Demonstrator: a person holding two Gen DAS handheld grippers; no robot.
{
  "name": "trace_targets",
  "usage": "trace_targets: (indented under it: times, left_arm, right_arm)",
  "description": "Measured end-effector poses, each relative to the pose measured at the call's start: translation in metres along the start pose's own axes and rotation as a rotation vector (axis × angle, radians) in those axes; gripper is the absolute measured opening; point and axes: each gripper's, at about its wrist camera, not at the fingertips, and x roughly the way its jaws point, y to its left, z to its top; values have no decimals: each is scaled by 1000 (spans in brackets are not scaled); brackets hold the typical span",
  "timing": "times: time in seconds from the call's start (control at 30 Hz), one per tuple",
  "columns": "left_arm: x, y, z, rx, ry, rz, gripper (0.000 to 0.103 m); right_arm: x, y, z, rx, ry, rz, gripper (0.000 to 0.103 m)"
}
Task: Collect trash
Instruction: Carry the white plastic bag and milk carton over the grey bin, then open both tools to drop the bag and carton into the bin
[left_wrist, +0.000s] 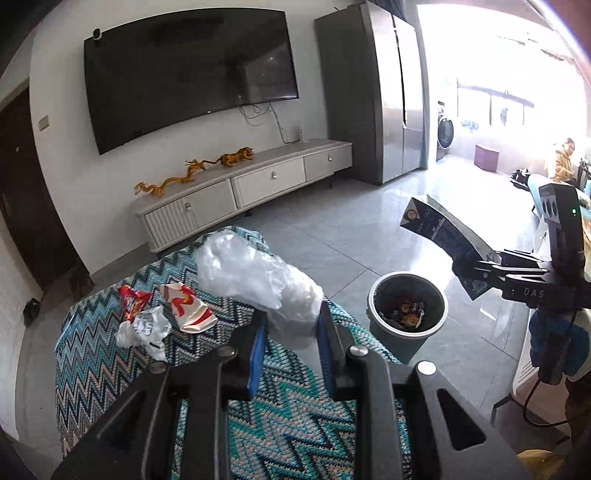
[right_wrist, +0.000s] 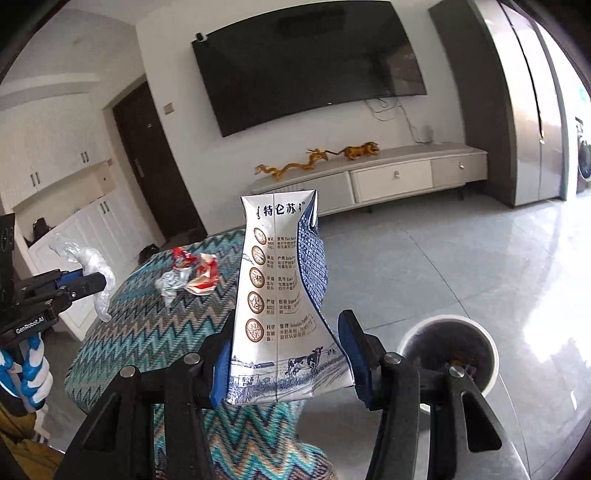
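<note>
Holding a crumpled clear plastic bag (left_wrist: 258, 280), the left gripper (left_wrist: 291, 332) has its fingers (left_wrist: 256, 354) narrowed onto the bag's end, above the table (left_wrist: 110, 369) with the zigzag cloth. The right gripper (right_wrist: 284, 354) has its fingers (right_wrist: 349, 347) clamped on a flattened milk carton (right_wrist: 280, 295), upright, near the bin (left_wrist: 406, 314). The bin stands on the floor beside the table, scraps inside. Three crumpled wrappers (left_wrist: 162, 314) lie on the table, left of the bin.

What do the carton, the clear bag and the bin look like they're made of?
Milk carton: printed coated paperboard, creased and squashed, probably foil-lined. Clear bag: thin glossy plastic film, translucent and wrinkled. Bin: apparently smooth moulded plastic, matte grey-green.
</note>
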Motion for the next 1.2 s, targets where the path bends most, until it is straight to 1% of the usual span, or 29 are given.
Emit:
trace_targets:
  times: [0.13, 0.37, 0.5, 0.63, 0.73, 0.9, 0.97, 1.07, 1.17, 1.2]
  left_arm:
    - [32, -27, 15, 53, 36, -38, 24]
    - [99, -81, 35, 135, 114, -124, 24]
    - [142, -111, 45, 176, 157, -170, 24]
    - [189, -141, 54, 199, 208, -218, 24]
    - [226, -160, 58, 197, 249, -263, 27]
    - [286, -183, 60, 178, 320, -323, 27]
    - [307, -189, 61, 164, 344, -341, 27]
    - [332, -197, 62, 145, 370, -362, 27]
    - [351, -204, 66, 114, 394, -393, 29]
    - [356, -205, 67, 102, 399, -402, 34]
  right_arm:
    - [-2, -35, -12, 68, -2, -39, 50]
    - [-1, -100, -29, 194, 5, -118, 50]
    - [5, -137, -44, 263, 29, -170, 50]
    - [22, -173, -55, 326, 71, -211, 50]
    - [39, -195, -60, 368, 102, -226, 50]
    - [77, -234, -68, 430, 166, -257, 50]
    - [93, -243, -70, 442, 189, -271, 50]
    - [114, -258, -73, 455, 224, -292, 50]
    - [129, -269, -76, 469, 249, -308, 51]
    - [134, -273, -77, 473, 257, -314, 51]
